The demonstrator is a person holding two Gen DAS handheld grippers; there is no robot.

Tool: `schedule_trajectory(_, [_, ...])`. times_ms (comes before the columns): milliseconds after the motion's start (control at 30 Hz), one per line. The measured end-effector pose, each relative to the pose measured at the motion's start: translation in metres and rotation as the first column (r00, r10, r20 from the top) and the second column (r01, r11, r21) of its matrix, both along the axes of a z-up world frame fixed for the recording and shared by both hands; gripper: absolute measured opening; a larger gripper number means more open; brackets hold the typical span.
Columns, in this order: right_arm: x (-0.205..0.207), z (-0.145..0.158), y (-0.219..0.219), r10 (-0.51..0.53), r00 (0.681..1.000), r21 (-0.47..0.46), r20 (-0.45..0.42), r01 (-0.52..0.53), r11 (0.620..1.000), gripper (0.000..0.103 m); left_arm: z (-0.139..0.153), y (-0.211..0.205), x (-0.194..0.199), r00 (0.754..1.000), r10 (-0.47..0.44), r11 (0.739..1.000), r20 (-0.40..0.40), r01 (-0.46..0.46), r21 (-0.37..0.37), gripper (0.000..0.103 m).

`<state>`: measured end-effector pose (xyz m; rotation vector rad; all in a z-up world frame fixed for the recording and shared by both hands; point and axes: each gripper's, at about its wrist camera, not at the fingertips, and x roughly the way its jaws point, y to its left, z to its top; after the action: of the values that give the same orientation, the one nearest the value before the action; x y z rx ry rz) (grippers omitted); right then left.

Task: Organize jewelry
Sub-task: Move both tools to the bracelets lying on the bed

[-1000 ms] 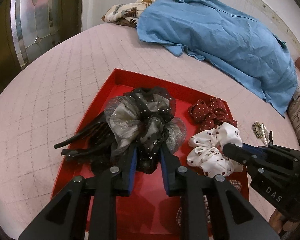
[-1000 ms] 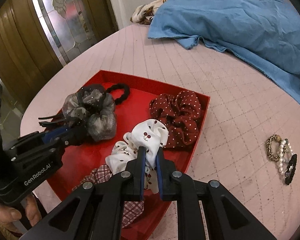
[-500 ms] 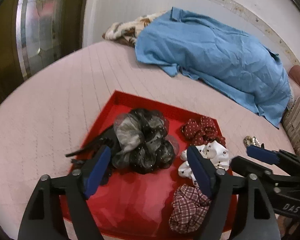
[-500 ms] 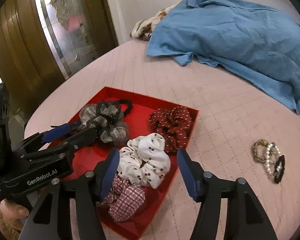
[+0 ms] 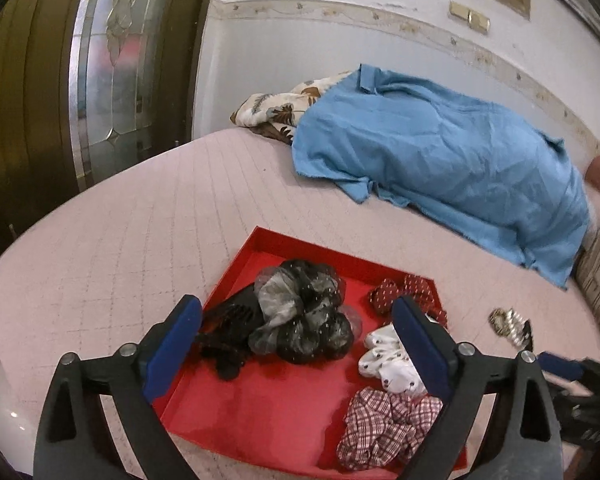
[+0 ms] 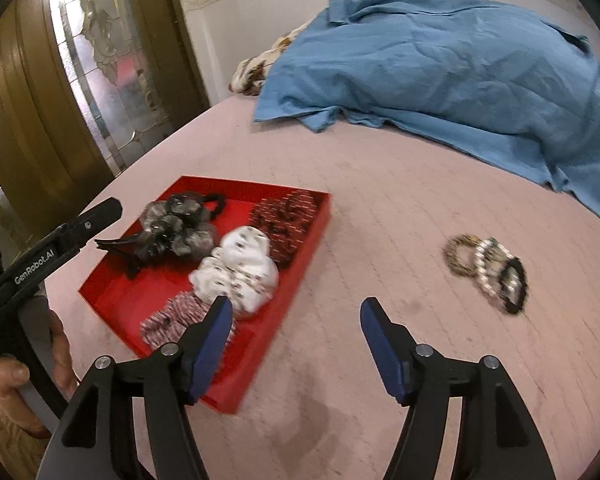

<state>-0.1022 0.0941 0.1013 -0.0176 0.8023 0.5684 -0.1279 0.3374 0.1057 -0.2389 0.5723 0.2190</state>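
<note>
We see a blue shirt (image 6: 440,64) heaped at the bed's (image 6: 380,184) far side. The red tray (image 6: 308,248) holds a grey-black scrunchie (image 5: 300,320), maroon, white and plaid ones. The bracelets (image 6: 488,268) lie outside, ahead-right of our right tongs (image 6: 296,344); both right and left tongs (image 5: 296,348) gape wide, empty.

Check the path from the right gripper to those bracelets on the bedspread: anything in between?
Nothing visible. The right gripper is open, and only bare pink bedspread lies between it and the bracelets.
</note>
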Motion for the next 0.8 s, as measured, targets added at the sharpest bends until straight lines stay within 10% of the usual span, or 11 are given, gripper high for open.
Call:
schedule_trajectory(433, [-0.011,0.006,-0.121,-0.185,0.982,0.006,0.037,0.185,0.983,0.090,0.009,-0.071,-0.011,0.999,-0.053,0.982,-0.003,0.052,0.180,0.095])
schedule_trajectory(800, [0.005,-0.014,-0.219,-0.320,0.947,-0.054,0.018,0.321,0.946,0.090,0.022,-0.111,-0.020,0.990,-0.118,0.983,-0.074,0.127,0.132,0.095])
